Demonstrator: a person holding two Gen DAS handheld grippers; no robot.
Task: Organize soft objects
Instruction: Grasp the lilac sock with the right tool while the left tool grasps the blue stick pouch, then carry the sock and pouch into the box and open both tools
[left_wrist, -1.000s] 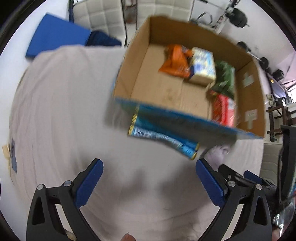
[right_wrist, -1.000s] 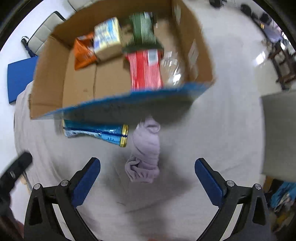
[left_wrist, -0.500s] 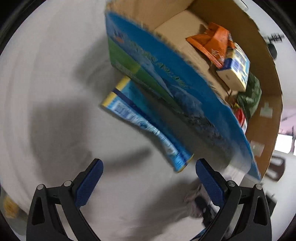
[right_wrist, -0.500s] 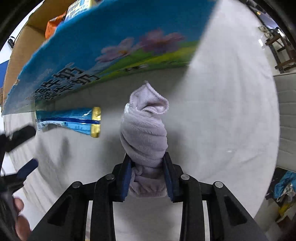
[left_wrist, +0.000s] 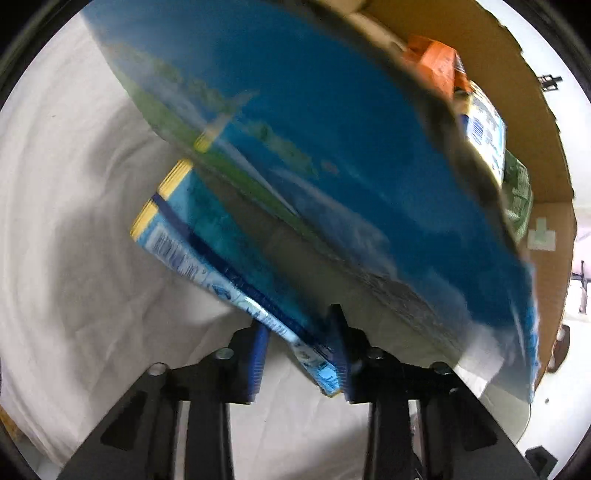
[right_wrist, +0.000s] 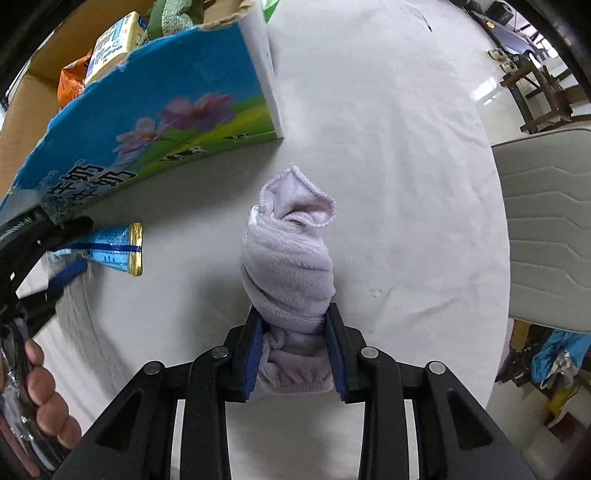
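My right gripper (right_wrist: 293, 354) is shut on a rolled lilac towel (right_wrist: 288, 269), held just above the white-clothed table. My left gripper (left_wrist: 300, 354) is shut on the near end of a flat blue snack packet (left_wrist: 207, 251) that lies against the front wall of the cardboard box (left_wrist: 332, 155). The packet's gold end (right_wrist: 135, 249) and the left gripper show at the left of the right wrist view. The box (right_wrist: 140, 122) has a blue printed outer wall with flowers.
Inside the box are an orange packet (left_wrist: 439, 70), a pale blue-and-white pack (left_wrist: 484, 133) and a green bag (left_wrist: 517, 192). A grey padded chair (right_wrist: 550, 221) stands beyond the table's right edge. The white tablecloth (right_wrist: 388, 147) covers the round table.
My left gripper moved in and shut on the blue packet's end. My right gripper stays shut on the towel, which now sits further from the box wall.
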